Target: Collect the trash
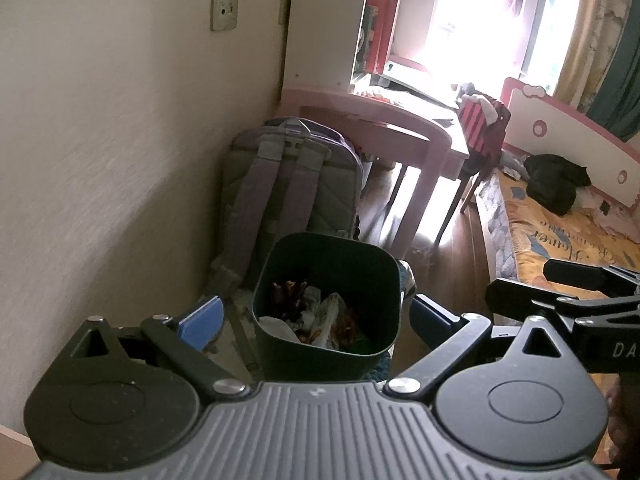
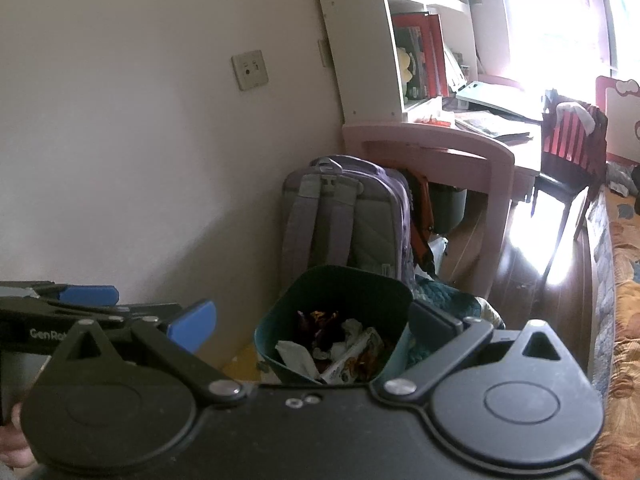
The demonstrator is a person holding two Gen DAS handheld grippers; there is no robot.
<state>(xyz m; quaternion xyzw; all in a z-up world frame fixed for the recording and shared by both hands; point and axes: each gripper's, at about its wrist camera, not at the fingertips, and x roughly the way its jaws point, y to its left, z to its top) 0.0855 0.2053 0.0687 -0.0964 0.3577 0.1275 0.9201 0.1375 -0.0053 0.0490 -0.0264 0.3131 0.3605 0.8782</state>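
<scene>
Dark green square bin (image 1: 326, 300), upright just before grey backpack (image 1: 288, 184); crumpled wrappers and white paper (image 1: 320, 320) partly filling it.

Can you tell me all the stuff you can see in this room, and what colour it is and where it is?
trash bin: 1, dark green, on the floor in front of both grippers, wrappers and crumpled paper inside
backpack: 1, grey and purple, upright against the wall behind the bin
desk: 1, pink, past the backpack, papers on top
shelf unit: 1, white, on the desk, books inside
chair: 1, dark, clothes draped over it, beside the desk
bed: 1, orange patterned cover, on the right, dark clothing on it
wall socket: 1, cream, on the wall
left gripper: 1, black with blue pads, open, empty
right gripper: 1, black with blue pads, open, empty
</scene>
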